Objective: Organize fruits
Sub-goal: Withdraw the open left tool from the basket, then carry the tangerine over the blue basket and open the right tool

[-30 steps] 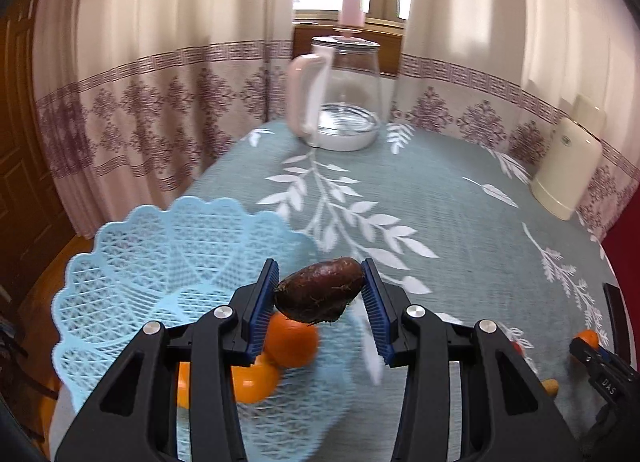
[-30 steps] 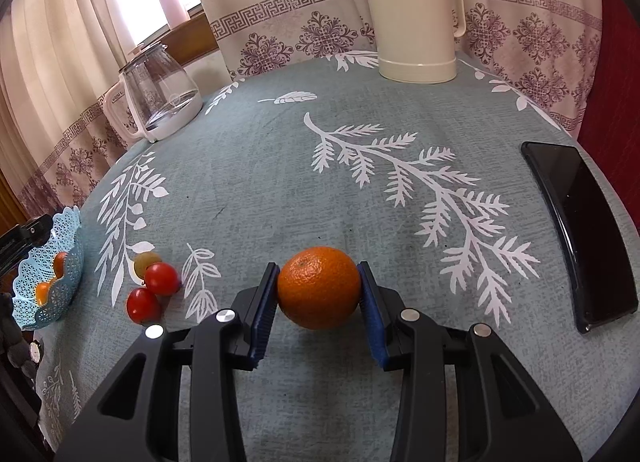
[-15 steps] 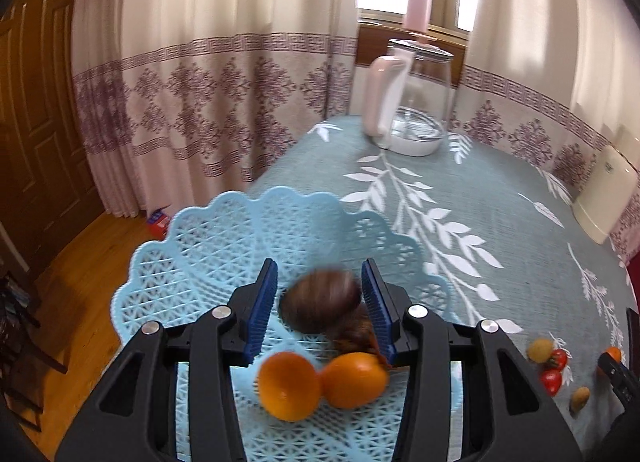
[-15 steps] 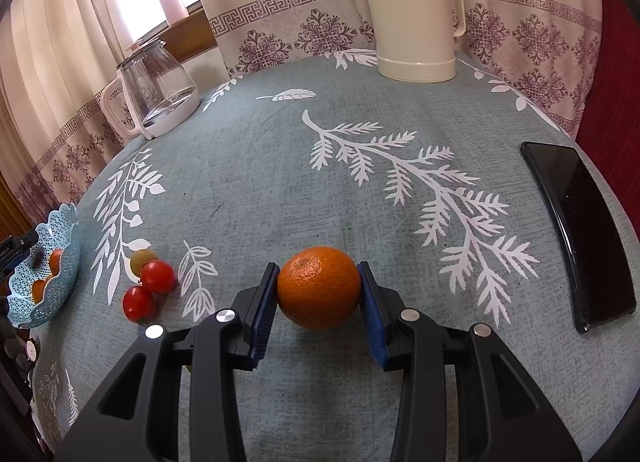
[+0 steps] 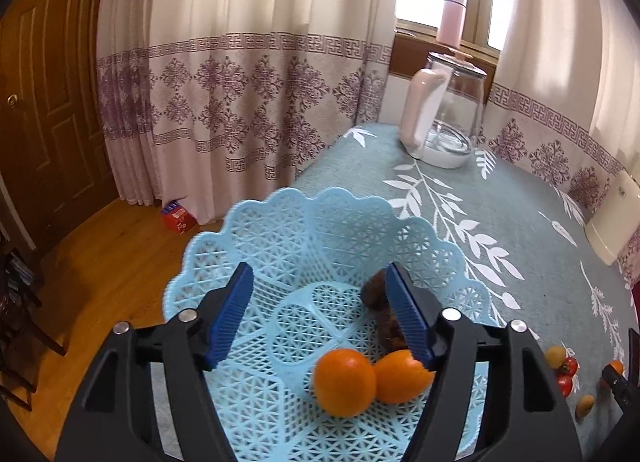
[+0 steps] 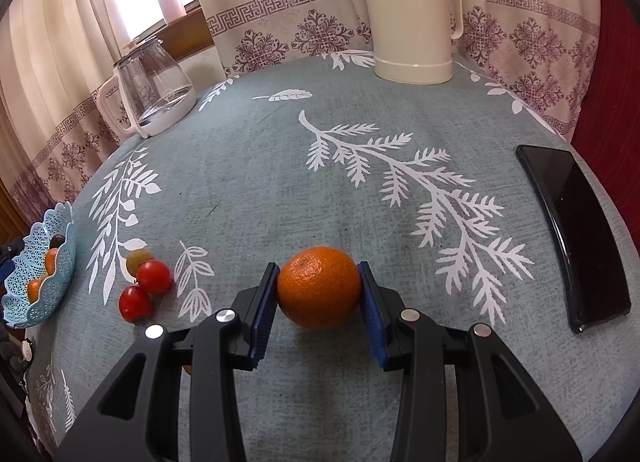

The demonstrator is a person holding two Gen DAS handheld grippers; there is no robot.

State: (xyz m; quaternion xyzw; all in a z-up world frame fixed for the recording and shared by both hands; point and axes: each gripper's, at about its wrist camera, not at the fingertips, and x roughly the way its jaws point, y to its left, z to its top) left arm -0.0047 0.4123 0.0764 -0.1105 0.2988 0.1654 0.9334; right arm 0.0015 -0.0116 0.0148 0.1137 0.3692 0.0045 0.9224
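My left gripper (image 5: 320, 316) hangs open over the light blue lattice basket (image 5: 280, 230), nothing between its fingers. In the basket lie two oranges (image 5: 346, 382) and a dark brown fruit (image 5: 378, 294), partly hidden behind the right finger. My right gripper (image 6: 318, 304) is shut on an orange (image 6: 319, 293) just above the tablecloth. Two red tomatoes (image 6: 154, 276) and a greenish-brown fruit (image 6: 138, 258) lie loose to its left. The basket (image 6: 60, 274) shows at the far left edge of the right wrist view.
A glass kettle (image 5: 448, 114) stands at the back of the table, a cream thermos jug (image 6: 412, 14) at the far side. A black phone (image 6: 572, 238) lies at the right edge. The basket sits near the table's left edge, with wooden floor (image 5: 104, 270) below.
My left gripper moved over the basket, opened and let go of the dark brown fruit, which now lies in the basket. The right gripper stays still with its orange.
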